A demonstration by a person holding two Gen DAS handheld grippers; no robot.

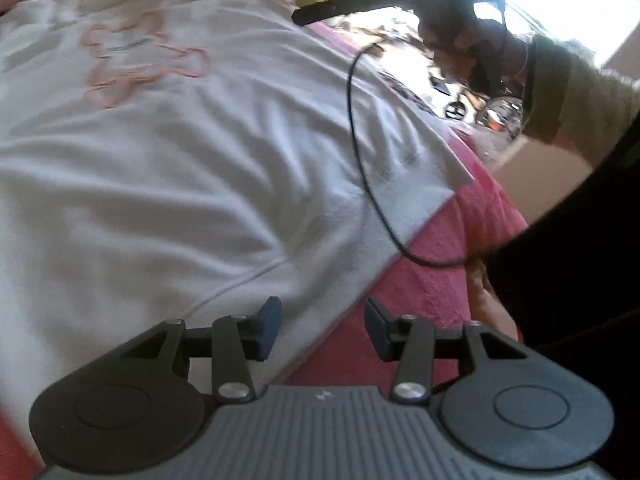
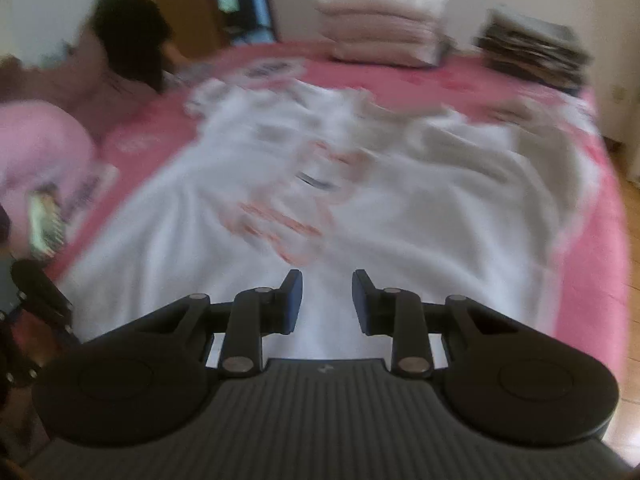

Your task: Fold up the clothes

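A white shirt with a pink print is seen spread flat across a pink bed, its length running away from both tools toward a towel stack at the far end. The left gripper is held wide open and empty at the shirt's near corner, over its hem edge. The right gripper (likewise parted, nothing held) is poised above the near hem's middle. Of the two, the left is judged better placed for a corner pinch.

Wrinkled white cloth shirt, fuzzy pink blanket
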